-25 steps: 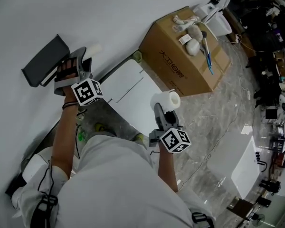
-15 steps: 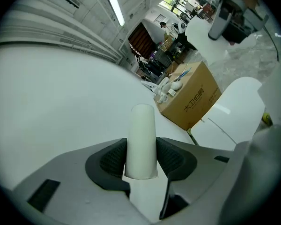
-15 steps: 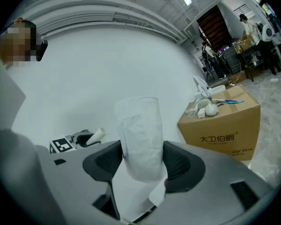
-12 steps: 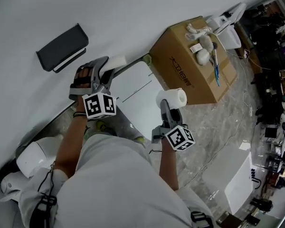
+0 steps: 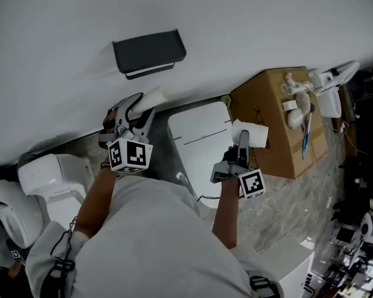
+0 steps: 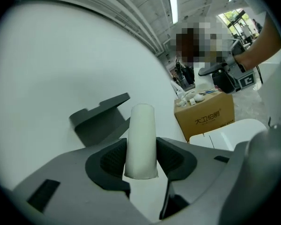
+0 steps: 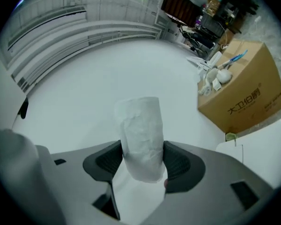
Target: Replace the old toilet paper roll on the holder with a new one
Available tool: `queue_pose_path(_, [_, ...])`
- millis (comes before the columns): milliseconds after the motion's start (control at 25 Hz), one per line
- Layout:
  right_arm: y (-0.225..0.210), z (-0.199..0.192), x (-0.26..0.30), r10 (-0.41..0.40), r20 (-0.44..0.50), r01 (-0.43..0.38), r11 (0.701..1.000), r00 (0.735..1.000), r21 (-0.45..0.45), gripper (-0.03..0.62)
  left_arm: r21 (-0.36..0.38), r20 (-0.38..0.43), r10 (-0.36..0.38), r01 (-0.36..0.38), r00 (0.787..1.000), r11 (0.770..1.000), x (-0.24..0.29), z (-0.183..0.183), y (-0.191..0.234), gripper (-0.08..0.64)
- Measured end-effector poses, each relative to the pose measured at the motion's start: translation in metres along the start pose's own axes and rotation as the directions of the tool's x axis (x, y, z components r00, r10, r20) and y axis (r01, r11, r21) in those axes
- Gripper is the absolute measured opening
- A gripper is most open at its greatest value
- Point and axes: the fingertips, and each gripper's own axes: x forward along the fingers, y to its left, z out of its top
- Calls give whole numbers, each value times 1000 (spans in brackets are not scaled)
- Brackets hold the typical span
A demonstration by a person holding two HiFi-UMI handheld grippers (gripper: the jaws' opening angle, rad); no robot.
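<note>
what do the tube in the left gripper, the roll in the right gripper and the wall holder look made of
Tube: probably cardboard; smooth, matte off-white, with stiff straight walls.
Roll: tissue paper; soft white, with a crinkled, uneven surface.
Holder: likely plastic or coated metal; dark grey, matte, crisp edges; the look doesn't settle which.

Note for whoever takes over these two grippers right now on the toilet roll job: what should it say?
Left gripper: shut on the old roll, a smooth thin white tube.
Right gripper: shut on the new roll.
Holder: on the wall above both grippers, looks bare.
Done: old roll is off.
Left: set the old roll aside, fit the new roll on the holder.
</note>
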Motion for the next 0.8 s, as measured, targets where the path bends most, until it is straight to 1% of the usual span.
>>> queue_pose_path(80, [2, -8, 10, 5, 11, -6, 997, 1000, 77, 275, -31, -31, 52, -53, 998, 998, -18, -17, 18, 209])
queue_pose_path(160, [8, -17, 24, 46, 14, -48, 989, 999, 142, 273, -62, -58, 107, -111, 993, 992, -37, -33, 35, 209])
queue_pose_path(240, [15, -27, 41, 89, 15, -90, 973, 996, 213, 273, -94, -88, 159, -167, 983, 981, -54, -48, 49, 209])
queue_pose_path(280, [20, -32, 50, 113, 16, -114, 960, 993, 254, 272, -106, -105, 182, -193, 978, 975, -61, -55, 55, 209])
queue_pose_path(360, [28, -42, 66, 158, 24, -156, 924, 987, 348, 272, -122, -138, 222, -239, 965, 963, -75, -67, 65, 209])
queue_pose_path(440, [35, -51, 75, 179, 24, -173, 893, 983, 416, 272, -134, -162, 250, -273, 954, 953, -88, -75, 70, 209])
queue_pose_path(480, [37, -55, 78, 184, 15, -173, 886, 983, 431, 272, -138, -173, 262, -286, 950, 948, -94, -78, 71, 209])
queue_pose_path(600, [43, -67, 89, 205, -28, -172, 880, 978, 443, 270, -142, -202, 294, -325, 934, 935, -106, -86, 75, 209])
queue_pose_path(800, [61, -89, 120, 243, -81, -176, 860, 967, 479, 270, -143, -257, 348, -391, 902, 909, -119, -98, 91, 209])
